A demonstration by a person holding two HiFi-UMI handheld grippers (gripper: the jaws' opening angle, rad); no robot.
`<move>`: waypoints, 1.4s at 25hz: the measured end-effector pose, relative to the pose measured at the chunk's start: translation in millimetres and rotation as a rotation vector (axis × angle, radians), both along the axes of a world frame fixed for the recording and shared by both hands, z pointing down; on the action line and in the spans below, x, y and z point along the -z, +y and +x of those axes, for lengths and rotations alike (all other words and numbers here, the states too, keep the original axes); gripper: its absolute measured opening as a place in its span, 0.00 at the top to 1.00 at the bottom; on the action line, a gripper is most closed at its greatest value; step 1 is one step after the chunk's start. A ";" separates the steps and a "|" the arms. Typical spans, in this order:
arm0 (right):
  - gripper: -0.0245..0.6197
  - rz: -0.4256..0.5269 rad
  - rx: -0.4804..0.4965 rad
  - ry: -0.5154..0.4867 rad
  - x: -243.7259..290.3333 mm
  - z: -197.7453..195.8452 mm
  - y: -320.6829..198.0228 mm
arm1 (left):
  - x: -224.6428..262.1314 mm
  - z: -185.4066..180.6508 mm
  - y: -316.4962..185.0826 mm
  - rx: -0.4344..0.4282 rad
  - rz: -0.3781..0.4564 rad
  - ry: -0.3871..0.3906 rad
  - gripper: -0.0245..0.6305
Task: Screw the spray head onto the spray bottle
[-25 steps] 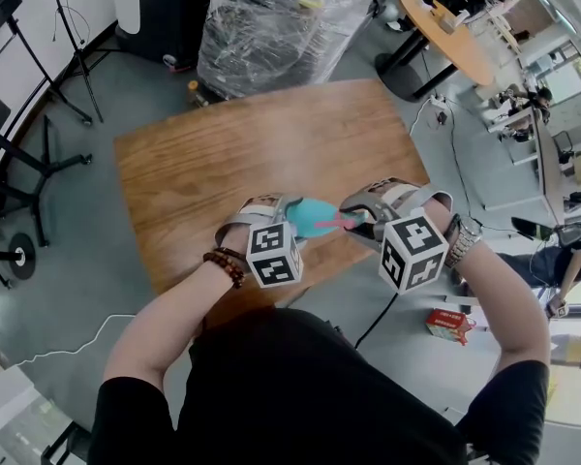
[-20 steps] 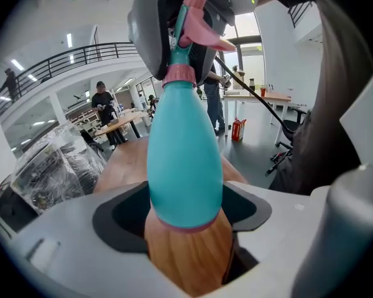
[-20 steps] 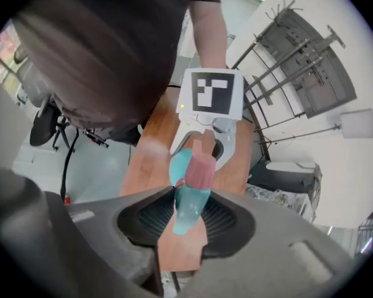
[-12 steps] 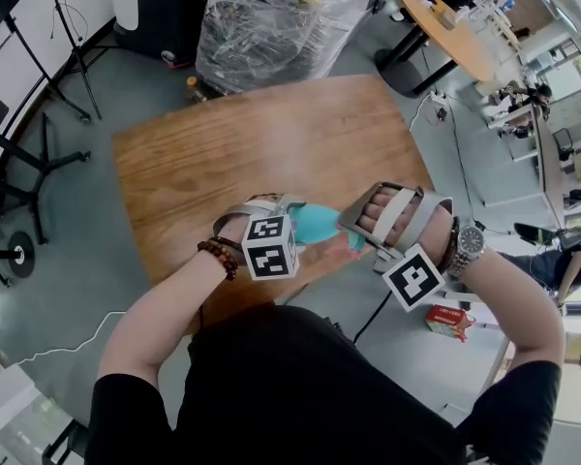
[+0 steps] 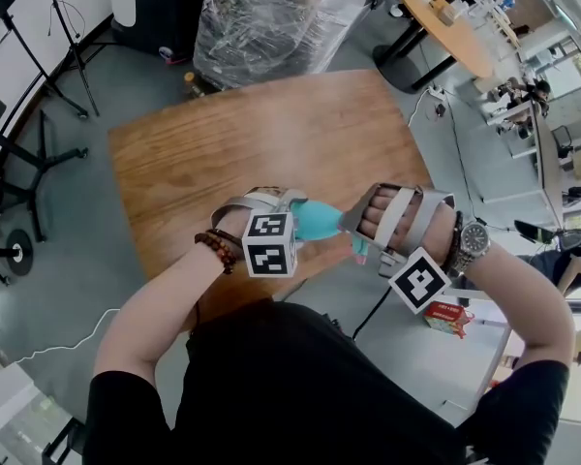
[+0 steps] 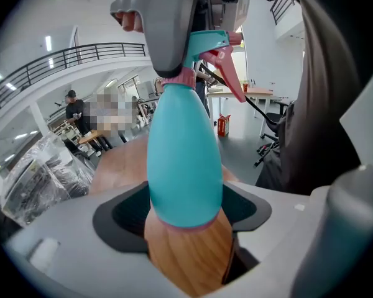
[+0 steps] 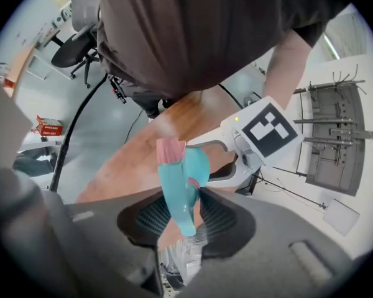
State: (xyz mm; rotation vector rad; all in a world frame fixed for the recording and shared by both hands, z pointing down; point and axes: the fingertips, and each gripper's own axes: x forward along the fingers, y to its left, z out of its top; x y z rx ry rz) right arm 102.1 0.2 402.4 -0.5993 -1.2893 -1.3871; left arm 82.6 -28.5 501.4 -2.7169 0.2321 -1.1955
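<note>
Left tongs (image 6: 185,219) clamp the lower body of the teal bottle (image 6: 185,154) and hold it above the near edge of the wooden bench (image 5: 252,143), while the right tongs (image 7: 181,219) are closed on the spray head (image 7: 177,194). That head already sits on the bottle's neck, its pink collar (image 6: 181,78) down at the shoulder. Screwing looks under way; how tight the collar is I cannot tell, so final turns and letting go seem left
</note>
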 end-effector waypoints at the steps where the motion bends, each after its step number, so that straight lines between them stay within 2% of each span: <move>1: 0.78 0.001 0.010 0.010 -1.0 1.3 1.3 | -0.4 -0.3 0.8 -0.005 0.003 -0.010 0.38; 3: 0.78 -0.021 -0.019 0.008 -1.7 0.2 2.1 | -1.1 -1.1 0.6 -0.005 0.020 -0.030 0.38; 4: 0.78 -0.047 -0.067 -0.003 -1.6 -1.6 1.0 | -1.4 -1.6 -0.2 0.001 0.033 -0.038 0.38; 9: 0.77 -0.254 -0.459 -0.100 -7.4 2.3 -13.3 | -6.0 -3.3 -4.9 0.069 0.054 -0.034 0.38; 11: 0.77 -0.341 -0.579 -0.145 -10.5 2.3 -15.4 | -7.7 -3.9 -5.2 0.085 0.055 -0.030 0.38; 20: 0.77 -0.594 -0.928 -0.278 -10.5 2.3 -21.7 | -10.4 -0.8 -7.2 0.135 0.068 -0.012 0.38; 25: 0.77 -0.712 -1.182 -0.399 -4.7 -1.9 -29.9 | -9.4 -0.8 -12.4 0.201 0.089 -0.006 0.38; 28: 0.77 -0.815 -1.376 -0.511 -9.1 -1.3 -40.5 | -10.3 -3.5 -17.5 0.249 0.097 -0.004 0.38; 35: 0.77 -1.119 -1.955 -0.754 -12.3 2.5 -60.5 | -13.8 -7.3 -32.7 0.359 0.164 -0.027 0.38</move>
